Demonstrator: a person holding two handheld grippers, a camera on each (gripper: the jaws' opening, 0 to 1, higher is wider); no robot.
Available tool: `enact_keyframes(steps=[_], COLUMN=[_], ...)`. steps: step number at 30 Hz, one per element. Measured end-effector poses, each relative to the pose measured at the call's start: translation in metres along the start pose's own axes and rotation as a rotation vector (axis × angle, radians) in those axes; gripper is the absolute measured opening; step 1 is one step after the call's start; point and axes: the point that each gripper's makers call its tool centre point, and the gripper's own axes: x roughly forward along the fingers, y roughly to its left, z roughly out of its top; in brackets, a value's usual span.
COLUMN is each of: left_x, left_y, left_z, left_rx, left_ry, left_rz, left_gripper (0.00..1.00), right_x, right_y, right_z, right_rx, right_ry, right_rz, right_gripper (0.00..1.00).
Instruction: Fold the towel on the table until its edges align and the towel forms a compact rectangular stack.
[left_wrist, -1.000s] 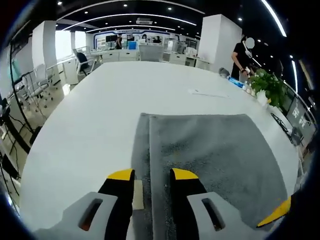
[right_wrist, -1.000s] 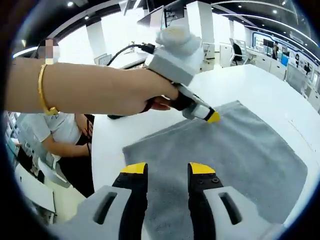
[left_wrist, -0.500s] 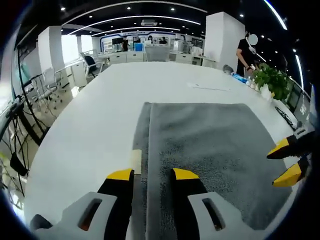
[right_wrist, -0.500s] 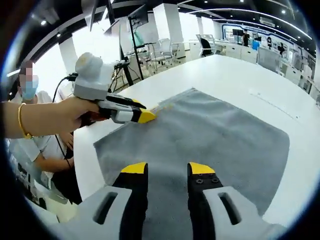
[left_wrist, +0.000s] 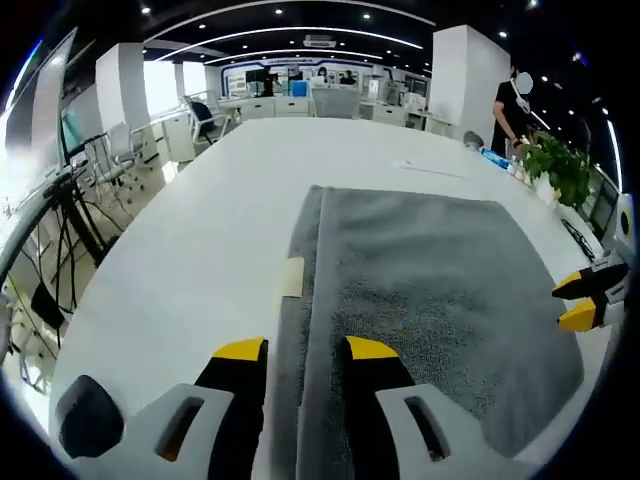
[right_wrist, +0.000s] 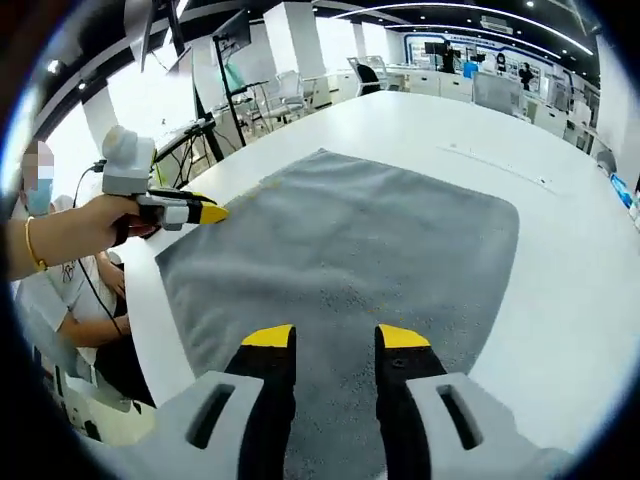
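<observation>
A grey towel (left_wrist: 430, 290) lies flat on the white table (left_wrist: 200, 230), with a doubled strip and a beige label (left_wrist: 292, 277) along its left edge. My left gripper (left_wrist: 305, 350) is open, and that doubled edge shows in the gap between its jaws. In the right gripper view it (right_wrist: 205, 212) hovers at the towel's (right_wrist: 350, 240) near left corner, held by a hand (right_wrist: 70, 235). My right gripper (right_wrist: 335, 338) is open over the towel's near edge. In the left gripper view it (left_wrist: 578, 300) sits by the towel's right side, yellow tips apart.
A potted plant (left_wrist: 560, 170) and a standing person (left_wrist: 510, 110) are at the table's far right. A paper strip (left_wrist: 430, 170) lies beyond the towel. A seated person (right_wrist: 60, 300) is close to the table edge (right_wrist: 150, 320). Chairs and cables stand to the left.
Both views have drawn back, so more of the towel and table shows. The left gripper has moved off toward the towel's near left corner. The towel has not shifted.
</observation>
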Motion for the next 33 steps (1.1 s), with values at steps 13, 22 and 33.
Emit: enact_keyframes(steps=[13,22,33], left_x=[-0.010,-0.011,-0.010], left_y=[0.005,0.006,0.001], left_z=[-0.006,-0.018,-0.020], left_rx=[-0.003,-0.006,-0.035], left_ry=[0.007,0.035,0.024], left_rz=[0.003,0.007,-0.001], left_gripper=[0.29,0.29,0.24], right_x=[-0.010,-0.015,-0.020], right_y=[-0.040,-0.046,-0.060], right_z=[-0.032,-0.043,-0.049], right_rx=[0.063,0.061,0.099], right_ry=[0.032,0.044,0.041], right_rz=[-0.082,-0.115,-0.135], right_gripper=[0.28,0.21,0.18])
